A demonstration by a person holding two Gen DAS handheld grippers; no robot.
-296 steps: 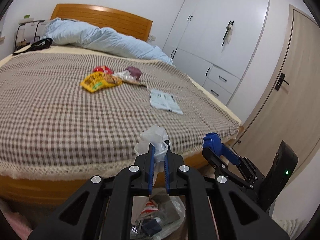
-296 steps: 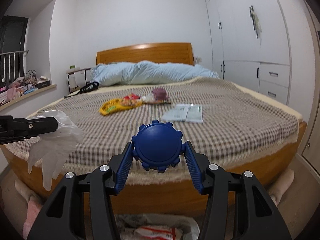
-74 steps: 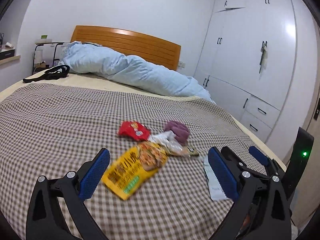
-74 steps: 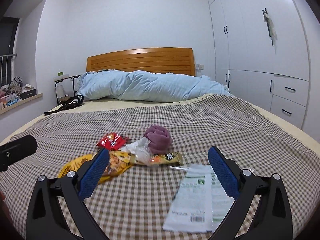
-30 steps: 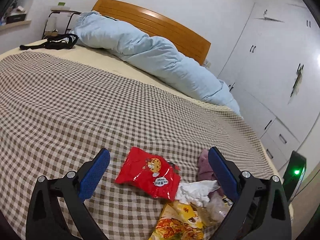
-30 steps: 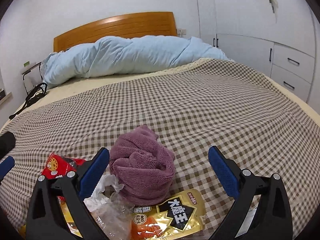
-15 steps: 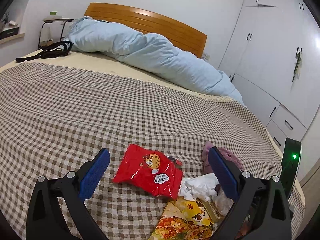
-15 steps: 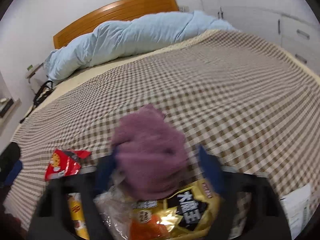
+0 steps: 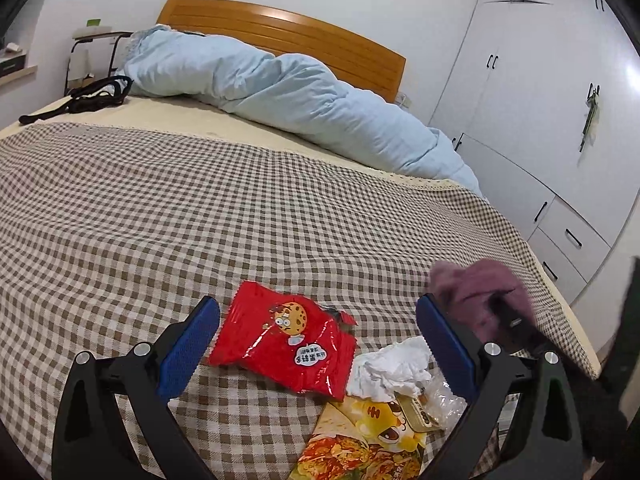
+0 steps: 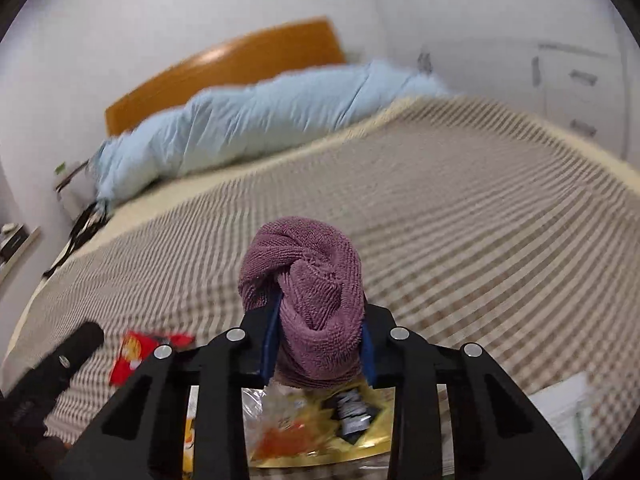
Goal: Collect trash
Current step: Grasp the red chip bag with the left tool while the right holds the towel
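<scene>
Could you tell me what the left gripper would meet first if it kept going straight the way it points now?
Most likely the red snack packet. The left gripper is open, and the packet lies on the checked bedspread between its fingers, nearer the left one. Depth is hard to judge.

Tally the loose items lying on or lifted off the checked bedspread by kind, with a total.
Snack packets: 3: red cookie packet, yellow packet, gold packet
Crumpled tissue: 1
Clear plastic wrap: 1
Purple cloth: 1, clamped in the right tongs
White printed sheet: 1
Total: 7
The left tongs are open and hold nothing.
</scene>
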